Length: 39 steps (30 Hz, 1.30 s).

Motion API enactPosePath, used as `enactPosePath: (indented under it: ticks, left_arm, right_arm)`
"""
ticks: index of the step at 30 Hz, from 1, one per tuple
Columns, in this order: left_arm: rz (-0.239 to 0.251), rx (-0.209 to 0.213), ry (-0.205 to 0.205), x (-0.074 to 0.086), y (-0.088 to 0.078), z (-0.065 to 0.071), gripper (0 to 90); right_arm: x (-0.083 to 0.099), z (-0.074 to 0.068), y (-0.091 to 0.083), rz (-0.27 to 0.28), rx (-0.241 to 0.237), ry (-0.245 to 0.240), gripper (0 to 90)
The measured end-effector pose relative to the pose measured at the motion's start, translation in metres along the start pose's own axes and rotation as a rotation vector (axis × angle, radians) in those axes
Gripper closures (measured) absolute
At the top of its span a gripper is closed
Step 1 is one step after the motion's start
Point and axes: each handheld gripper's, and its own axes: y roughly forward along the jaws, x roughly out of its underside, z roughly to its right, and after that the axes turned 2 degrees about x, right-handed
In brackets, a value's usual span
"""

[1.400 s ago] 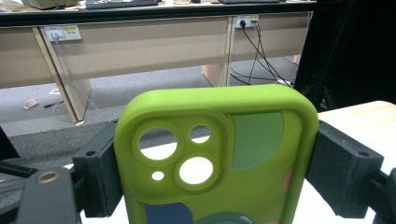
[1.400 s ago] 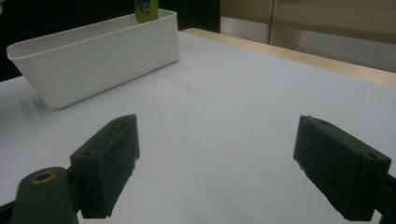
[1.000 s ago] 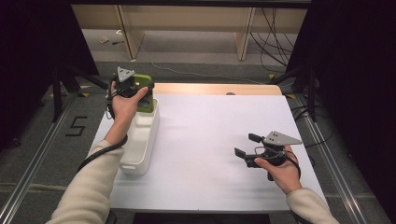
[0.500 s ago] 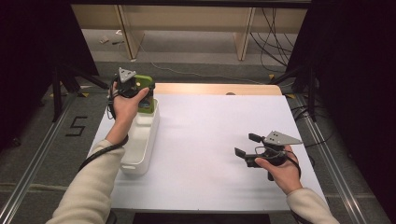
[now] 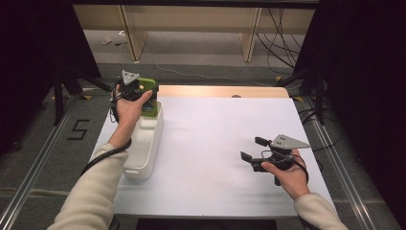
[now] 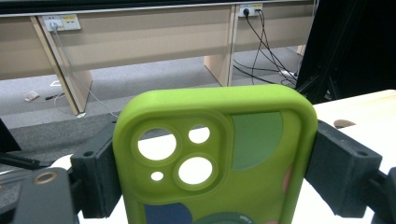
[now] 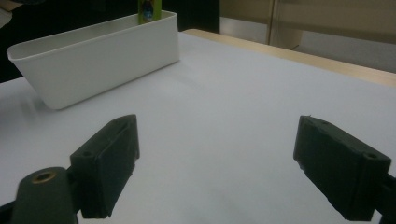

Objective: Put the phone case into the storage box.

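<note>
A lime-green phone case (image 6: 219, 154) with camera cut-outs stands upright between the two black jaws of my left gripper (image 6: 215, 175), which press on its two sides. From above, that left gripper (image 5: 139, 91) holds the green phone case (image 5: 149, 98) over the far end of a long white bin (image 5: 143, 143) at the table's left. My right gripper (image 5: 253, 148) rests low over the white table at the right, jaws wide apart with nothing between them; its own camera shows the right gripper (image 7: 217, 168) over bare table, and the white bin (image 7: 93, 56) farther off with the green phone case (image 7: 149, 10) above it.
The white table sheet (image 5: 215, 139) spans the work area, with a wooden strip (image 5: 225, 91) along its far edge. Beyond the table are desk legs and cables (image 5: 282, 28) on a grey floor. Metal rails (image 5: 344, 163) run along both table sides.
</note>
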Motion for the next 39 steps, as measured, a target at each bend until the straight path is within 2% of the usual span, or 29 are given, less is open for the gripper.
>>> enactPosePath:
  ticks: [39]
  left_arm:
    - [-0.036, -0.006, 0.003, 0.010, 0.015, -0.003, 15.6]
  right_arm:
    - [0.001, 0.000, 0.001, -0.006, -0.002, 0.001, 15.4]
